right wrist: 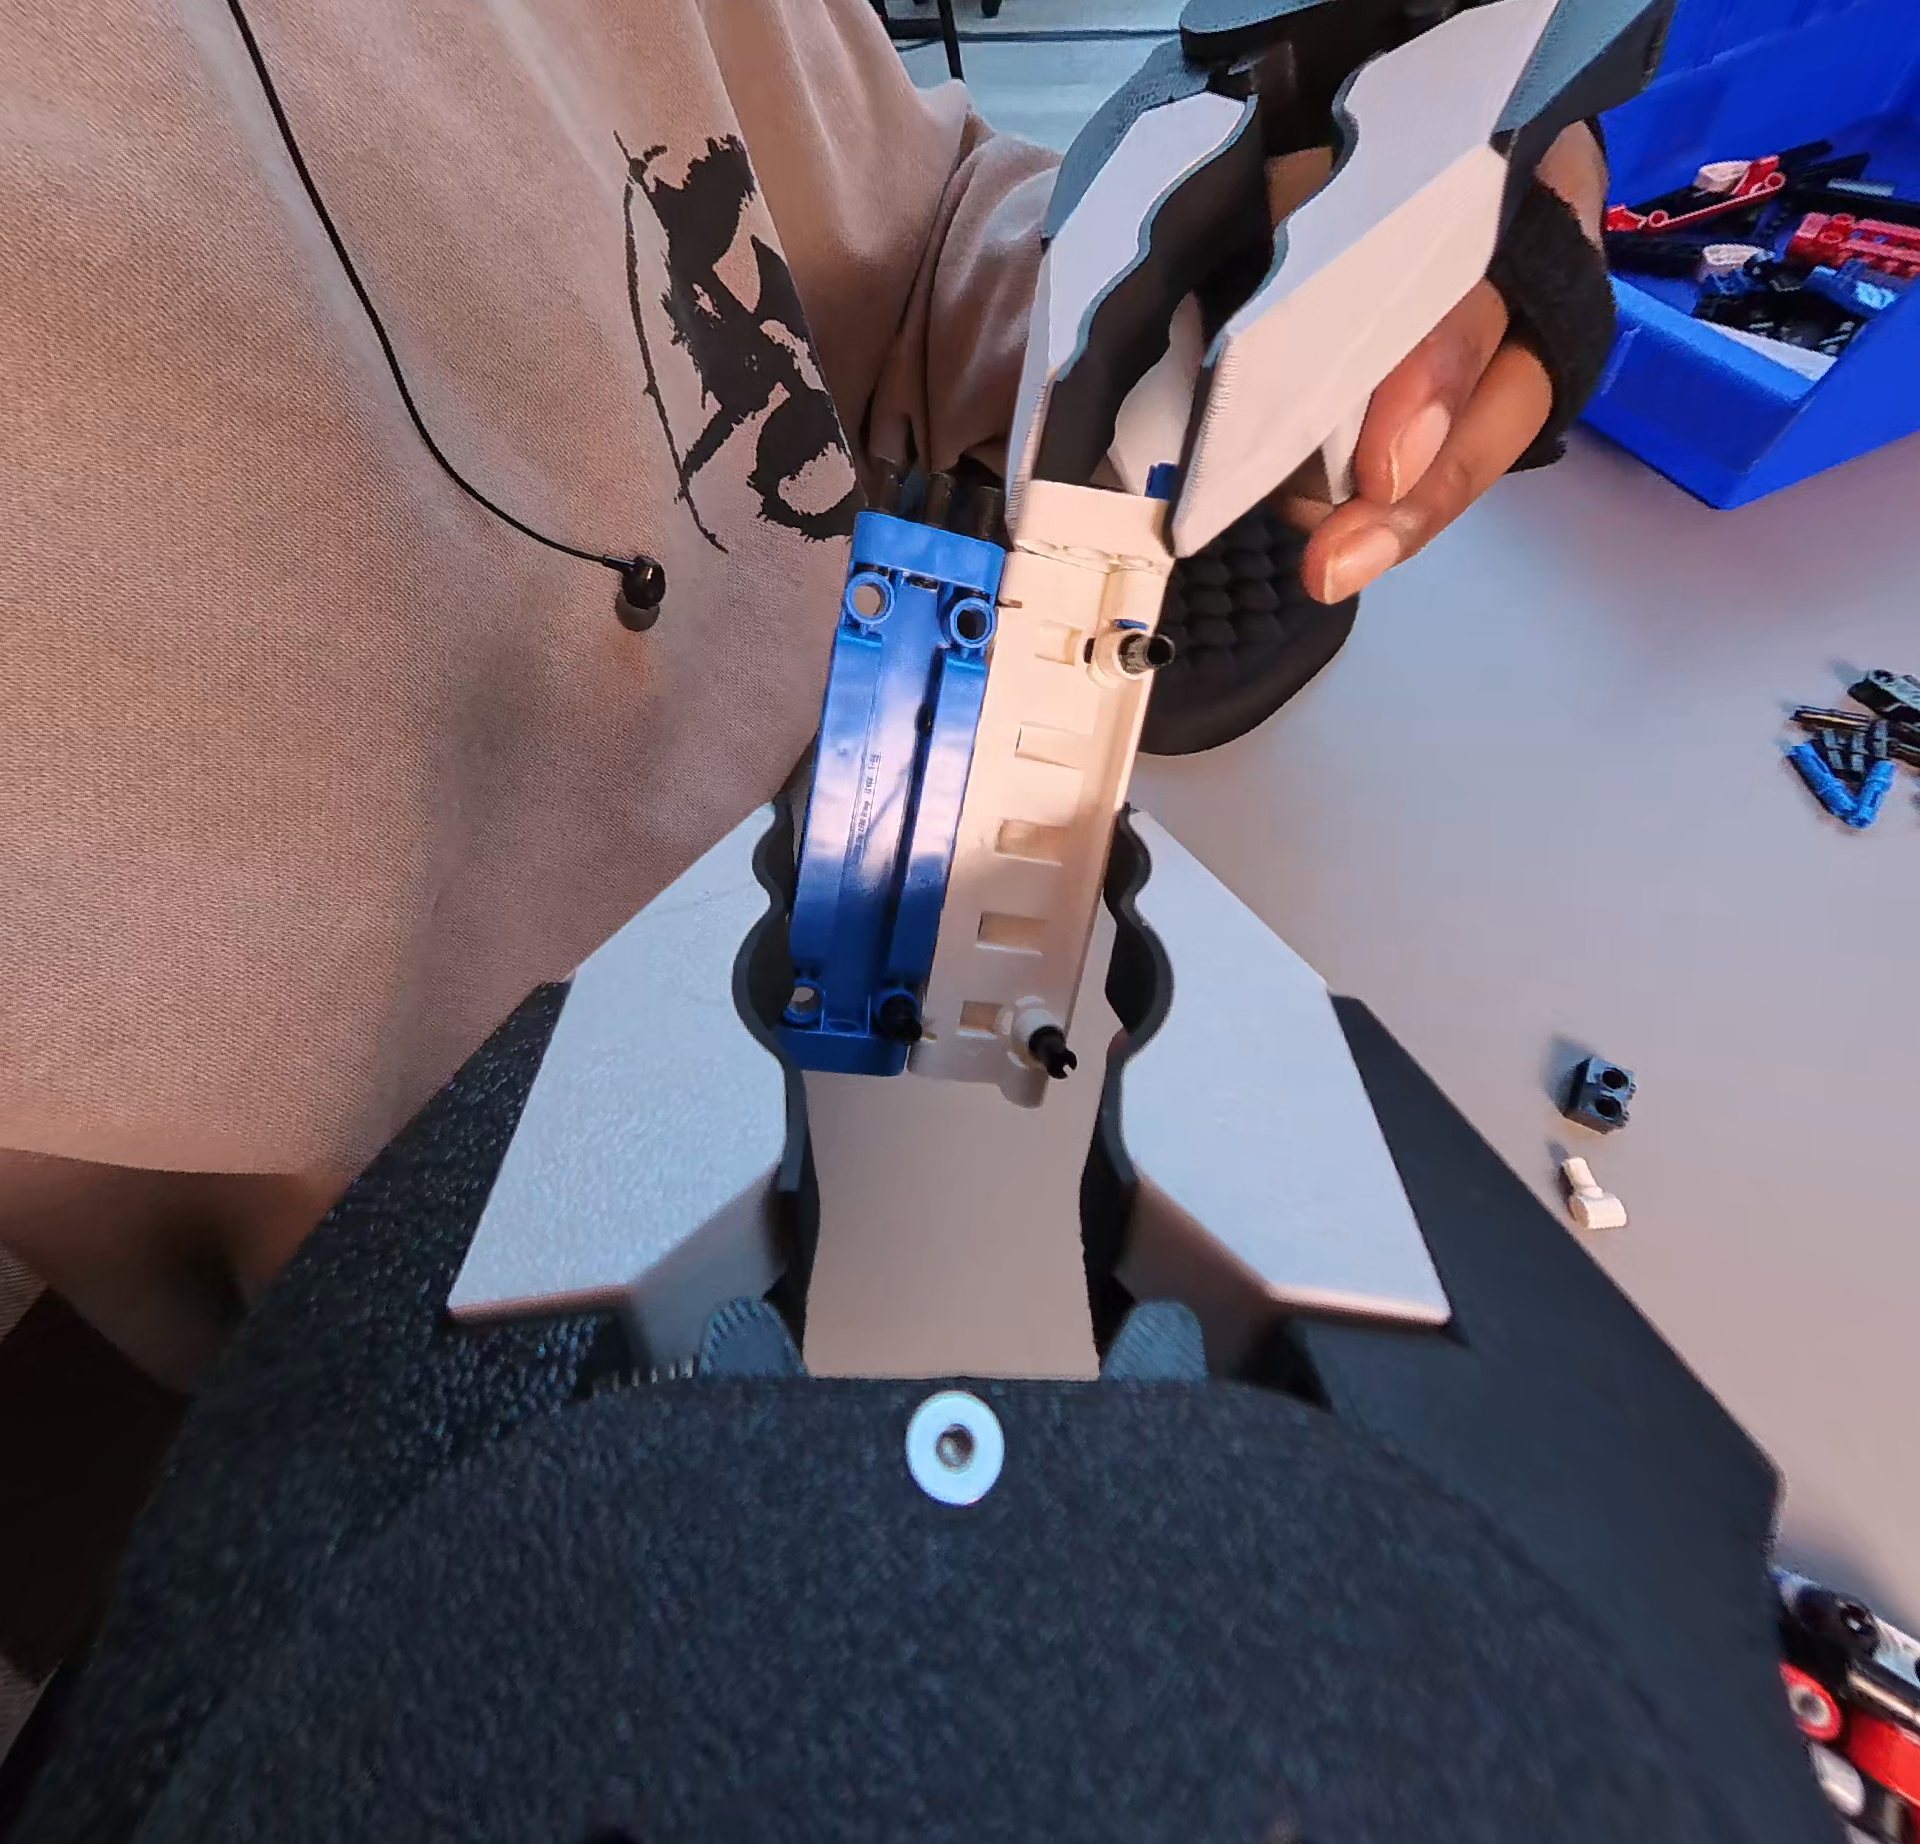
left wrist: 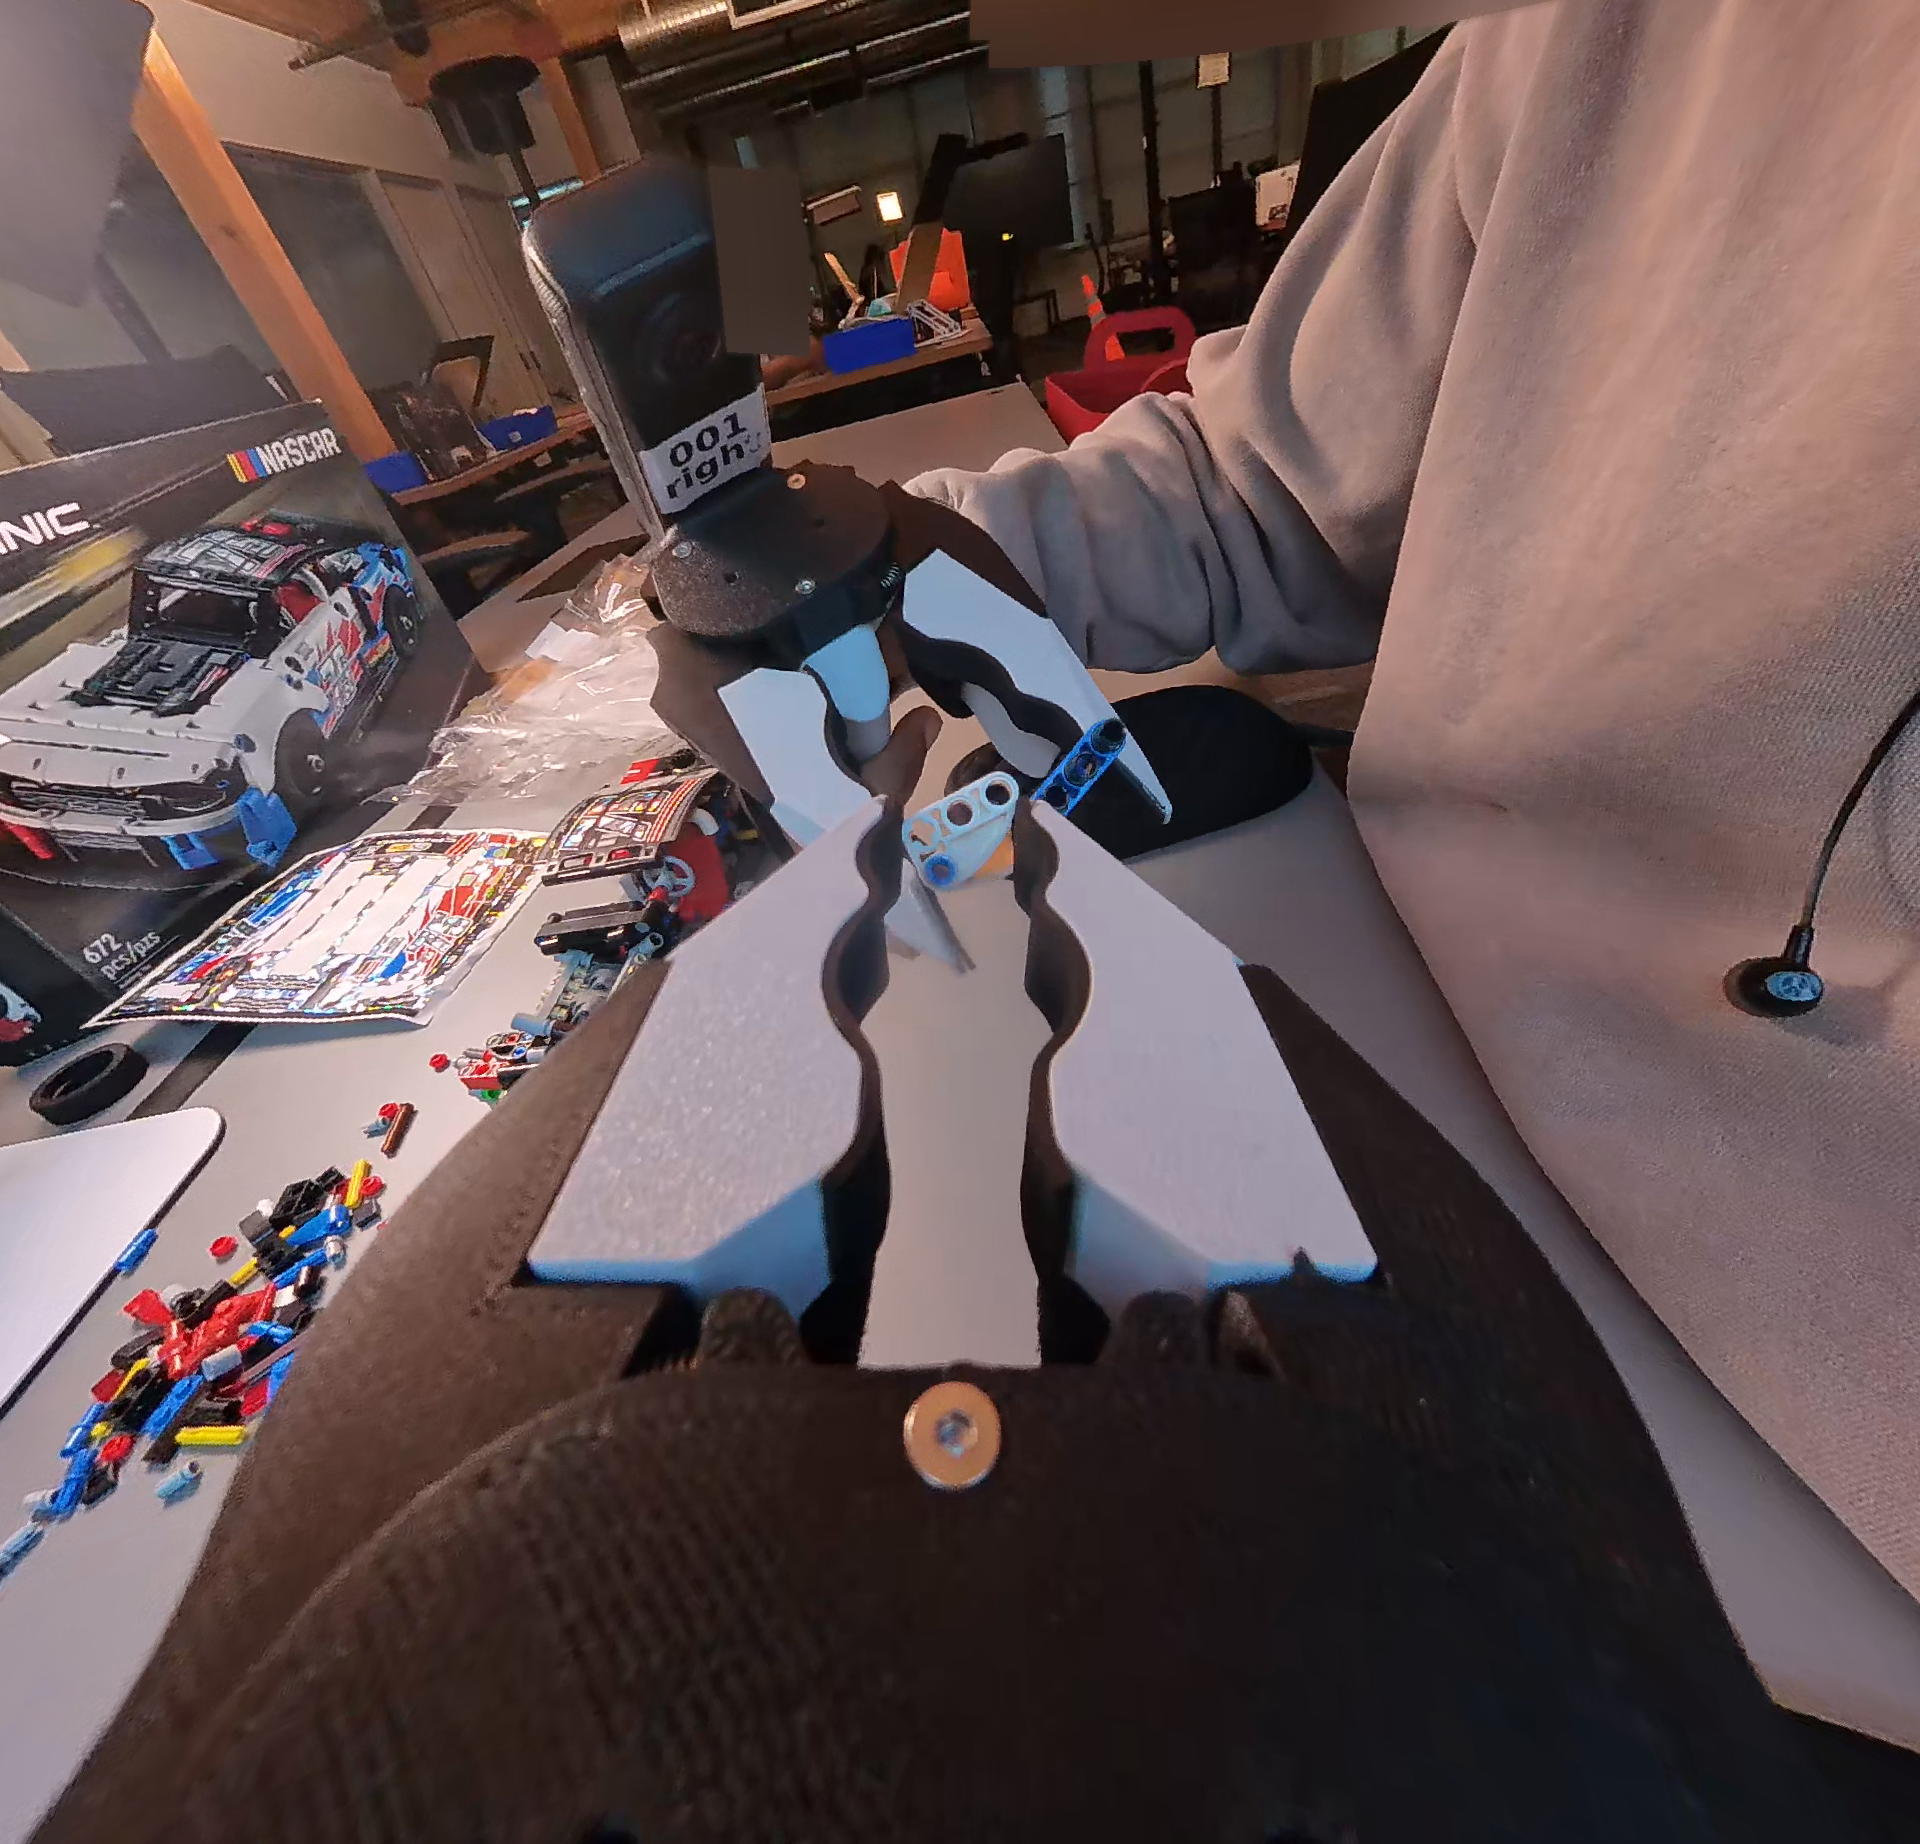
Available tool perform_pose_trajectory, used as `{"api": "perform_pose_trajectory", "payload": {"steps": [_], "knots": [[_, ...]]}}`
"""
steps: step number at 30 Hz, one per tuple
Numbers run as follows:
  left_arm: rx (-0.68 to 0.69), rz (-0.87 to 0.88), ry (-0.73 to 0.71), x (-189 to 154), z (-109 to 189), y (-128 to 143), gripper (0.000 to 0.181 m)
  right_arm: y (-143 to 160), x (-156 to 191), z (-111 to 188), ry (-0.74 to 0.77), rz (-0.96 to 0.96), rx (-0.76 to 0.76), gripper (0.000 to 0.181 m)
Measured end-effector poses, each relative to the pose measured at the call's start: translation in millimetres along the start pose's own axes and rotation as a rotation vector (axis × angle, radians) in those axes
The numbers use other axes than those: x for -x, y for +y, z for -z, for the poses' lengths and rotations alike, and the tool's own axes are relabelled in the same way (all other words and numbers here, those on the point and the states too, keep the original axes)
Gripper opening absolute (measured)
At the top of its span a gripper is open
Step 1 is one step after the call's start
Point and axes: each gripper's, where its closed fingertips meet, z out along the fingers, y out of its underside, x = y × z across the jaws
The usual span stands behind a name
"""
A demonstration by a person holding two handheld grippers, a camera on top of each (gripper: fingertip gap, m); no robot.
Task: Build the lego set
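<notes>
My right gripper point(right wrist: 951, 828) is shut on a blue-and-white lego assembly point(right wrist: 966, 807), a blue panel beside a white slotted panel with black pins, held upright above the table. My left gripper point(right wrist: 1101, 516) comes from above and is closed on a small white holed piece at the assembly's top end. In the left wrist view this white piece point(left wrist: 961, 823) sits between my left gripper's point(left wrist: 958, 812) fingertips. Behind it, the right gripper point(left wrist: 966, 766) holds the assembly end-on, with a blue beam point(left wrist: 1081, 766) showing.
The person's sweatshirt point(right wrist: 364, 444) is close behind the grippers. The lego box point(left wrist: 187, 651), a sticker sheet point(left wrist: 332, 921), a tyre point(left wrist: 88, 1082) and loose pieces point(left wrist: 218, 1327) lie on the left. A blue parts bin point(right wrist: 1787, 392), blue pins point(right wrist: 1849, 786) and two small pieces point(right wrist: 1600, 1093) lie on the right. My right fingertips sit around 5 centimeters from my left ones.
</notes>
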Motion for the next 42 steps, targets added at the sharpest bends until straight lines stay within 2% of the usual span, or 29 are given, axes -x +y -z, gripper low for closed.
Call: {"api": "perform_pose_trajectory", "payload": {"steps": [14, 18, 22, 29, 34, 38, 42], "knots": [[0.006, 0.16, -0.024, 9.5, -4.3, 9.9, 0.019, 10.3, -8.3, 5.3, 0.065, -0.025, 0.05, 0.058], [0.015, 0.132, 0.001, 6.2, -2.6, 14.8, 0.02, 8.7, -5.6, 7.7, 0.022, -0.071, 0.001, 0.058], [0.056, 0.169, 0.012, 7.3, -4.2, 21.3, 0.02, 17.3, -8.7, 4.6, 0.039, -0.07, 0.047, 0.058], [0.015, 0.204, 0.008, 9.7, -5.8, 20.1, 0.02, 16.4, -8.7, 7.5, 0.035, -0.087, 0.029, 0.058], [0.012, 0.163, 0.031, 4.7, -3.4, 20.1, 0.024, 16.6, -3.9, 9.9, -0.019, -0.124, 0.006, 0.058], [0.069, 0.109, 0.022, 2.9, -5.4, 25.8, 0.019, 20.7, -2.6, 8.8, -0.036, -0.131, 0.025, 0.058], [0.067, 0.128, 0.016, 4.5, -4.5, 25.1, 0.018, 20.1, -4.1, 8.5, -0.032, -0.125, 0.023, 0.058]]}}
